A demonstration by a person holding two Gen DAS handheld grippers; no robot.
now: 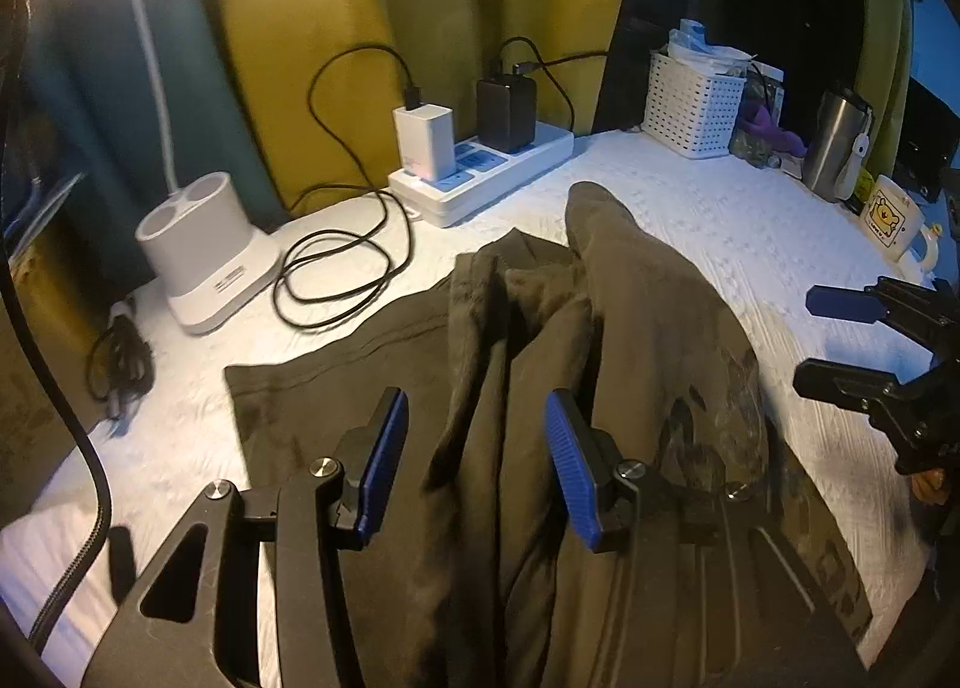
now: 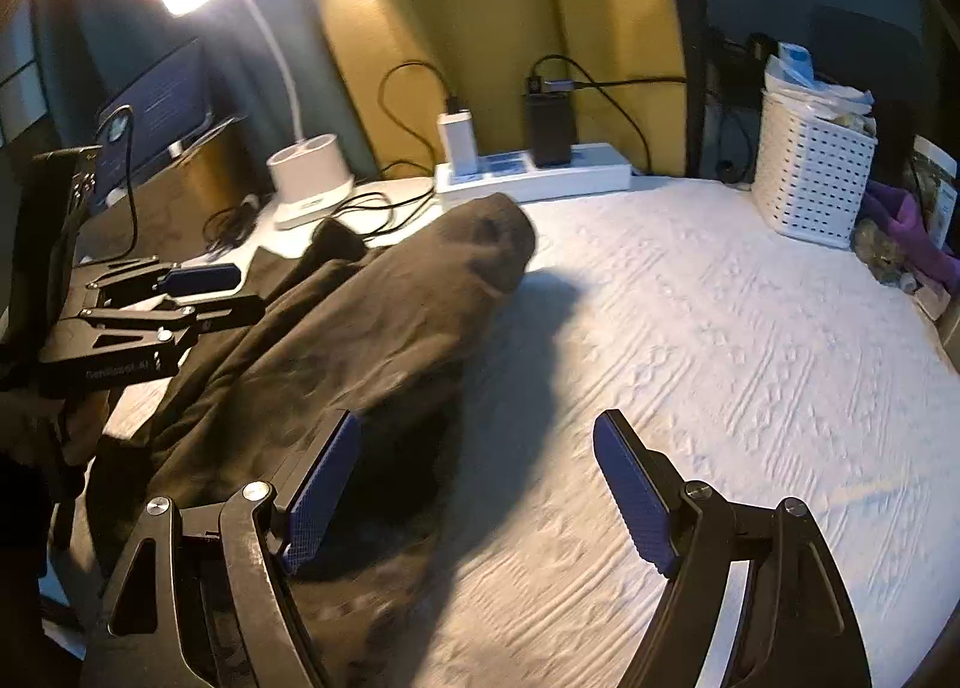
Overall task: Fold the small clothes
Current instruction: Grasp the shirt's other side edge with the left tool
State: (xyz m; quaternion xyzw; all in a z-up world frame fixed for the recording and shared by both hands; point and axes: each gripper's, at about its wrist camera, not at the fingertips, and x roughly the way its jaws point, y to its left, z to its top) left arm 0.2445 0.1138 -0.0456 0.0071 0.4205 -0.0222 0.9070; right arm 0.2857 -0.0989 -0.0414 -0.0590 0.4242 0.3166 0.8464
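I have the dark olive garment (image 1: 630,340) lying bunched in a rumpled ridge across the white textured tabletop (image 2: 720,328), one flat part spread towards the lamp base (image 1: 204,262) and a rounded end pointing at the power strip (image 1: 486,172). My left gripper (image 1: 474,466) hangs over the heap with its blue pads parted; folds of the cloth run up between them, yet neither pad presses on the fabric that I can see, so I call it released. My right gripper (image 2: 480,496) stands wide apart, its left pad at the edge of the cloth and its right pad over bare tabletop, nothing clasped. From the left camera the right gripper shows at the right edge, beside the garment; from the right camera the left one sits beyond the heap. A white basket (image 2: 810,172) stands at the far right, and a cartoon mug (image 1: 894,220) rests near a steel tumbler (image 1: 837,141).
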